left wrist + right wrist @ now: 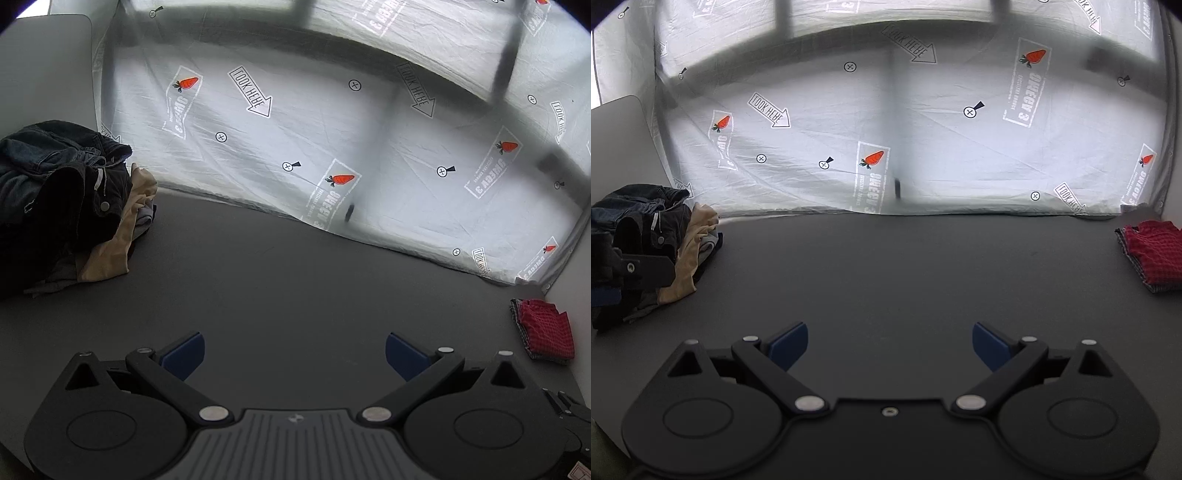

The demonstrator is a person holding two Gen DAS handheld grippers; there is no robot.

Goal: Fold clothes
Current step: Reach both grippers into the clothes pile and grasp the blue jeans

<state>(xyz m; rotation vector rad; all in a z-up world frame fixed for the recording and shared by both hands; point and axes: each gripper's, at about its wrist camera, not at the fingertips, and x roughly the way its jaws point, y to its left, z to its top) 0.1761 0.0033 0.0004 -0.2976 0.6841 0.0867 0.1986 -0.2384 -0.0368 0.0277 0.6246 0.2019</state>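
— The grippers?
— Left gripper (293, 354) and right gripper (890, 345) both spread, empty, above bare dark tabletop (886, 266).
— Clothes?
— Rumpled clothes pile (62, 199) at the left edge; folded red checked cloth (1154, 253) at the right edge, near the printed sheet (314, 140).

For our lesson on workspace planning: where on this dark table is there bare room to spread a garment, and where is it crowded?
The wide middle of the dark grey tabletop is bare, bordered by the heap of dark denim and beige clothes on the left, the folded red checked cloth on the right and the printed white sheet behind. Both open grippers hover over its near edge. Only the left edge is crowded.
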